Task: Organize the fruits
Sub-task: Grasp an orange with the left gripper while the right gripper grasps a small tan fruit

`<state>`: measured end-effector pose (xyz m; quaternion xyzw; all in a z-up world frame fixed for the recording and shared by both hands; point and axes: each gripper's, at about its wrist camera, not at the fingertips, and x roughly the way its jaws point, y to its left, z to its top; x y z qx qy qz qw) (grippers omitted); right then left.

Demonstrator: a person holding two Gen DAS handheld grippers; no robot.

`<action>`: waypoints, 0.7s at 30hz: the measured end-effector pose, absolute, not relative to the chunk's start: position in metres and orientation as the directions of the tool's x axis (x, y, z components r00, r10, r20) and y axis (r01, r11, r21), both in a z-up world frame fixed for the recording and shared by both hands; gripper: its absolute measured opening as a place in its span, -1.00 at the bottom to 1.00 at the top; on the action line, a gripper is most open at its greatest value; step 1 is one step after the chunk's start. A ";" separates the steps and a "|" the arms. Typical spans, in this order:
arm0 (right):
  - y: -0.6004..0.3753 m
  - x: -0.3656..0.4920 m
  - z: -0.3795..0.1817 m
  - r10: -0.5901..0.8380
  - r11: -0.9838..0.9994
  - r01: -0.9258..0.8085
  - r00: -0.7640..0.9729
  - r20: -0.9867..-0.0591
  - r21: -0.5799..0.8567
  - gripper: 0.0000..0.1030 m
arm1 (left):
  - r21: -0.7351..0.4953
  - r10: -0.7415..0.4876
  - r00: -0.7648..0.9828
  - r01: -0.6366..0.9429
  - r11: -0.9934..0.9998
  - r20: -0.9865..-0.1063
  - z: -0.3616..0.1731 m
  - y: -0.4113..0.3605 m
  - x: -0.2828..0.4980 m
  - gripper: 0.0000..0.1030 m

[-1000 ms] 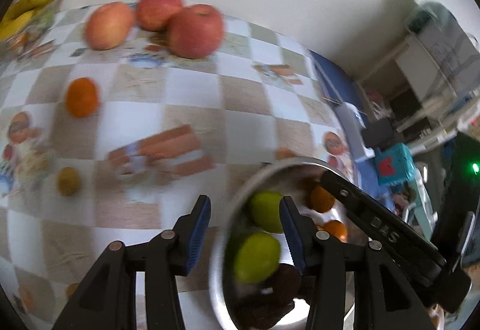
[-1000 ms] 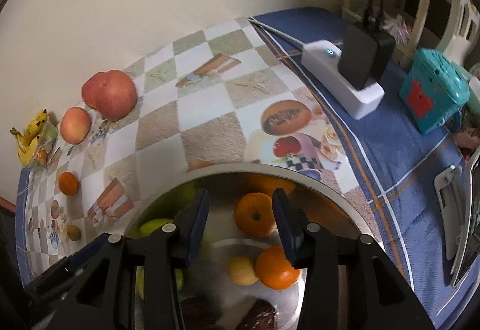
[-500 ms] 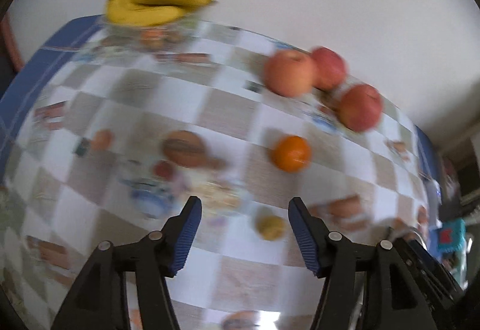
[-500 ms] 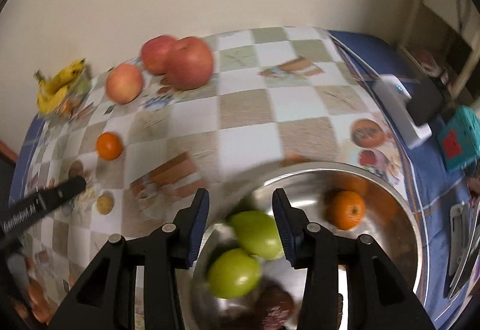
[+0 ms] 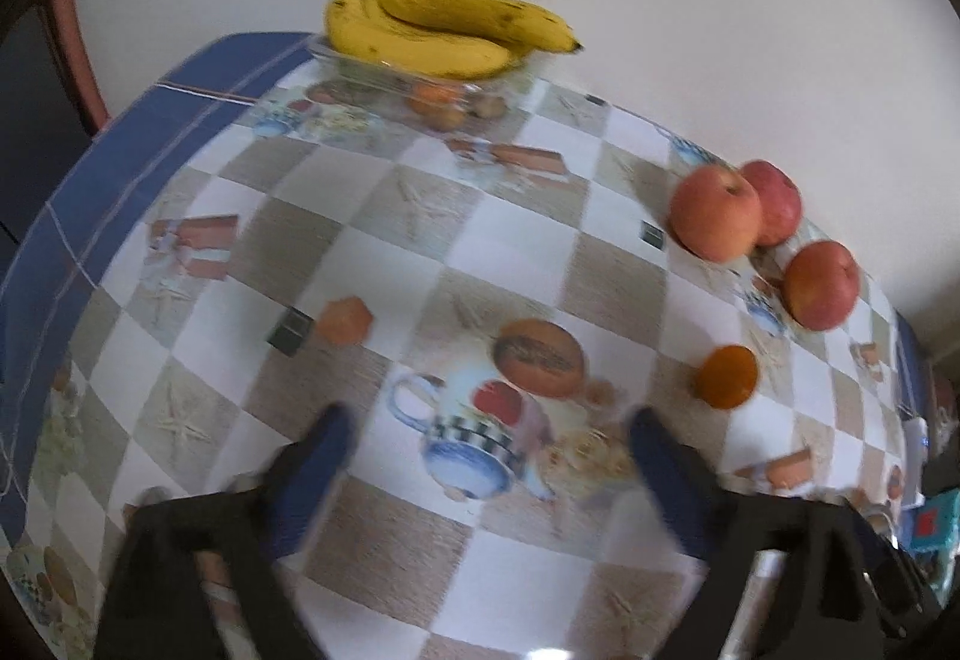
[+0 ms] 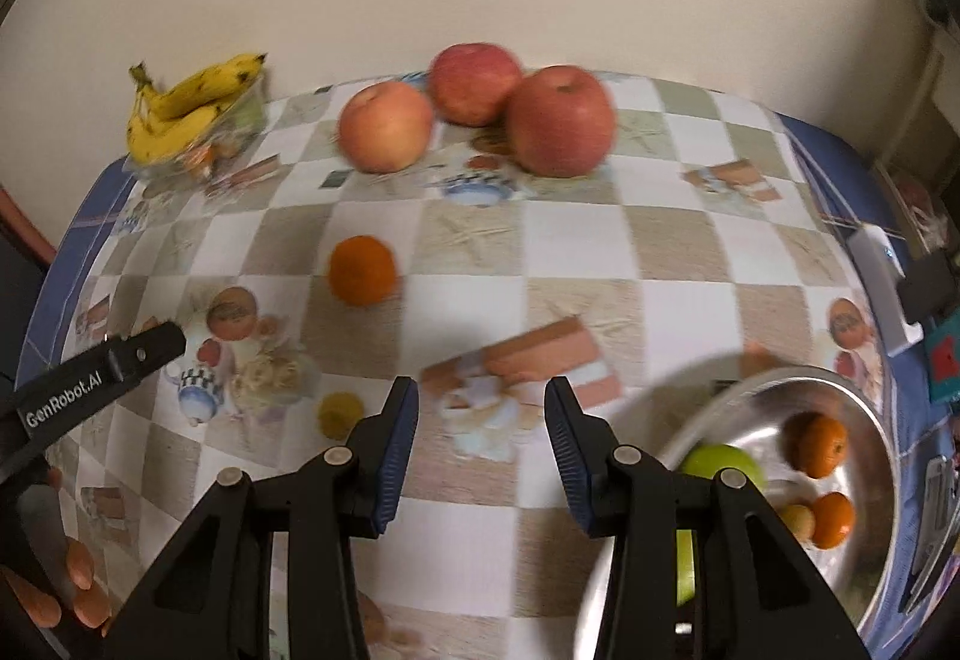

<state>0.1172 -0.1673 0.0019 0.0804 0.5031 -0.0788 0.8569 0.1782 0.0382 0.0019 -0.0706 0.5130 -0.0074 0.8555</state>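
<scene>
A metal bowl (image 6: 864,402) is seen at the desk's right edge, with a green apple (image 6: 723,465), two oranges (image 6: 816,444) and a small yellow fruit (image 6: 797,521) in it. Three red apples (image 6: 561,129) are grouped near the far edge, and bananas (image 5: 444,30) are laid over a clear tray at the far left corner. A loose orange (image 6: 362,270) and a small yellowish fruit (image 6: 341,413) are left on the desk (image 6: 576,252). The left gripper (image 5: 486,456) and right gripper (image 6: 480,441) are held with jaws apart, nothing between them.

Three apples (image 6: 561,121), three oranges (image 6: 362,270), one banana bunch (image 6: 186,105), one bowl (image 6: 873,414).
</scene>
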 end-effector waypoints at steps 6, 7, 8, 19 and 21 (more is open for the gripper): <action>-0.156 0.131 -0.018 -0.033 0.976 0.206 0.472 -0.881 0.075 0.64 | -0.077 -0.004 0.482 -0.131 0.988 -0.876 -0.004 0.060 0.186 1.00; -0.154 0.132 -0.023 -0.024 0.976 0.203 0.470 -0.882 0.082 0.64 | -0.077 0.000 0.478 -0.141 0.987 -0.878 -0.005 0.063 0.188 1.00; -0.151 0.134 -0.029 -0.016 0.976 0.199 0.464 -0.886 0.086 0.64 | -0.078 0.003 0.473 -0.150 0.986 -0.881 -0.007 0.066 0.189 1.00; -0.122 0.142 -0.047 -0.025 0.993 0.112 0.448 -0.894 0.028 0.26 | -0.097 -0.020 0.457 -0.144 0.985 -0.889 -0.018 0.057 0.191 1.00; -0.123 0.141 -0.045 -0.010 0.994 0.103 0.451 -0.892 0.041 0.09 | -0.098 -0.025 0.473 -0.132 0.986 -0.881 -0.016 0.053 0.190 1.00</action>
